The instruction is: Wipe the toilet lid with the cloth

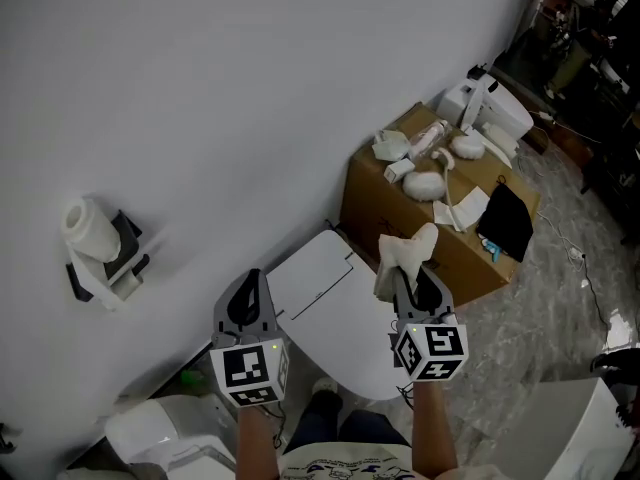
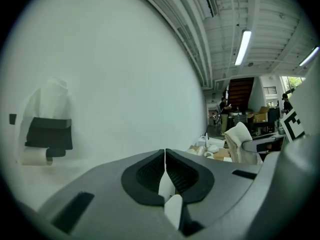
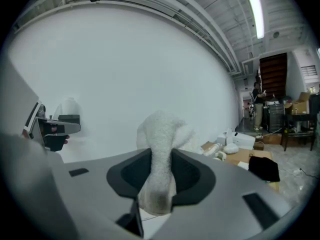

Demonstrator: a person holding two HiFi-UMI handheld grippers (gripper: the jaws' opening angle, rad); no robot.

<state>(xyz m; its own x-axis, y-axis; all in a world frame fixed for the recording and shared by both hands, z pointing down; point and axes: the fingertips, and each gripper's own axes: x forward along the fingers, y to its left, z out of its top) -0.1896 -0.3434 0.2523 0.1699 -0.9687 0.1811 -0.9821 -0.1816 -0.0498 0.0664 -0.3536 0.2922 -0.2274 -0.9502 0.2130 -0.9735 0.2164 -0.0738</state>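
Note:
The white toilet lid [image 1: 330, 313] lies closed below me, against the white wall. My right gripper [image 1: 410, 280] hangs above the lid's right side, shut on a white fluffy cloth [image 1: 405, 253] that sticks up past its jaws. In the right gripper view the cloth [image 3: 160, 154] is pinched between the dark pads and bulges above them. Over the lid's left edge my left gripper [image 1: 248, 300] is shut with nothing in it; its jaws meet in a thin line [image 2: 165, 171].
A cardboard box [image 1: 430, 218] with white objects and a black cloth on top stands right of the toilet. A toilet-roll holder [image 1: 100, 253] is fixed on the wall at left. A white bin [image 1: 165, 438] sits lower left. Marble floor lies to the right.

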